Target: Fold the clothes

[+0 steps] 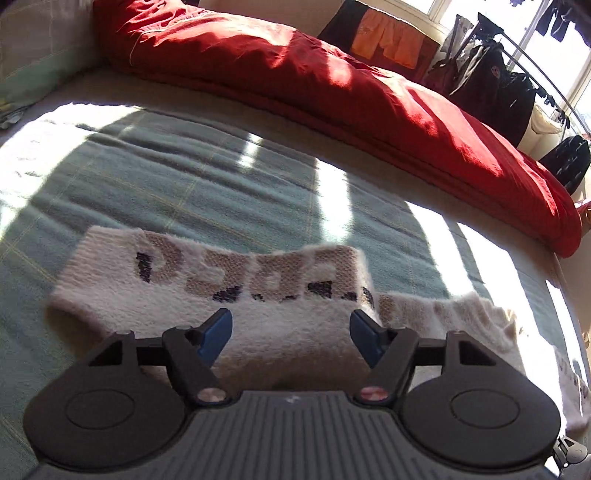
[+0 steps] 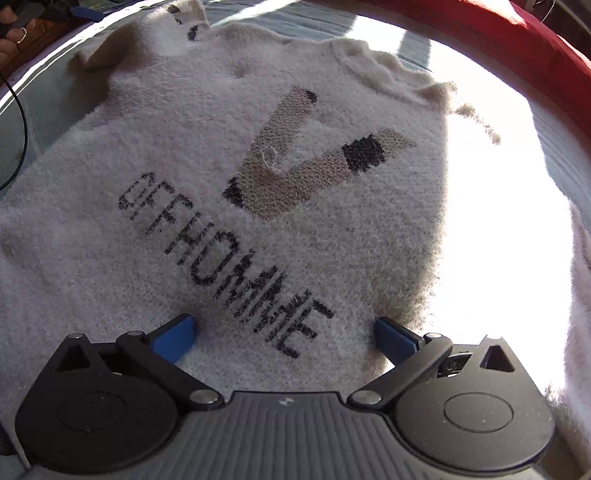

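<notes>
Left wrist view: 1 left gripper [image 1: 290,334] hangs over 1 cream sweater [image 1: 207,291] lying on 1 green blanket [image 1: 177,177]. Its 2 blue fingers [image 1: 216,334] stand apart with nothing gripped between them. A folded sleeve with tan and black lettering lies across the blanket. 1 red duvet [image 1: 332,85] is heaped behind.

Right wrist view: 1 right gripper [image 2: 284,338] points down at the sweater's [image 2: 110,258] front, near the black lettering. Its 2 fingers [image 2: 173,338] are spread wide, tips at the knit, pinching nothing. 1 hand [image 2: 13,35] shows at the top left corner.
</notes>
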{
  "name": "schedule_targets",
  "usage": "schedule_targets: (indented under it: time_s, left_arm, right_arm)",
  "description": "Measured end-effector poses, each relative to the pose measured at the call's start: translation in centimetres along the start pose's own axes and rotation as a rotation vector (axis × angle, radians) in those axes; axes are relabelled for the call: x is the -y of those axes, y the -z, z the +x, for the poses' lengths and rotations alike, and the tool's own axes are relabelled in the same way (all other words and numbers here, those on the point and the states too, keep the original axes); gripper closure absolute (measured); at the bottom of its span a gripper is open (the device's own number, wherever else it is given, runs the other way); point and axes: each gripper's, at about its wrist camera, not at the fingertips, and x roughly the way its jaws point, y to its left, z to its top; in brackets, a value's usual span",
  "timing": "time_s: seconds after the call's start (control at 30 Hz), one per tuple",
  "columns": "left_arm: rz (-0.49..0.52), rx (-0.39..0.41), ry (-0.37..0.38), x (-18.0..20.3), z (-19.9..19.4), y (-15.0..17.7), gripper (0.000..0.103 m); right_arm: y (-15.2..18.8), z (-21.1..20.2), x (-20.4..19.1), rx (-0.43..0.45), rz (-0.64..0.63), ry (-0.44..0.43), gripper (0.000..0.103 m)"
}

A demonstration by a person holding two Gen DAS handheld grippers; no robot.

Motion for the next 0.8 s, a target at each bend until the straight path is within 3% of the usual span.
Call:
schedule_targets:
  time_s: [0.13,0.27,0.43,0.47,0.57,0.63,0.7,0.73,0.8]
  left_arm:
    - [-0.299,0.026,-0.056,-6.5,0.6,1.1,0.034]
    - [-0.560,0.047,-0.028,-11.7,2.2,2.7,0.034]
    - [-0.608,0.086,0.041,-13.7,4.5,1.3,0.033]
    - [-0.604,0.083,0.060,-13.8,5.0,0.8,0.029]
    - [-0.549,0.071,0.042,-13.2,6.0,-0.3,0.027]
    - [-0.501,0.058,0.007,-12.5,5.7,-0.7,0.035]
    - [-0.453,0.045,-0.028,-11.8,5.4,-1.1,0.084]
    - [-0.430,0.046,-0.055,-11.4,5.1,-1.2,0.091]
    - [-0.347,0.070,-0.133,-10.5,3.9,-1.7,0.093]
  right_arm:
    - [-0.2,0.1,0.0,-0.016,-0.005,-0.003,0.000]
    - [-0.4,0.1,0.0,-0.029,-0.006,-0.005,0.000]
    - [-0.6,0.1,0.0,-0.051,-0.006,-0.010,0.000]
    - [-0.6,0.1,0.0,-0.057,-0.005,-0.009,0.000]
    - [-0.8,0.1,-0.1,-0.071,-0.006,-0.005,0.000]
    - [-0.9,0.1,-0.2,-0.084,-0.006,-0.005,0.000]
    - [-1.0,0.1,-0.2,-0.096,-0.006,-0.005,0.000]
    - [-1.1,0.1,-0.2,-0.100,-0.006,-0.004,0.000]
    - [-1.1,0.0,-0.3,-0.104,-0.006,-0.004,0.000]
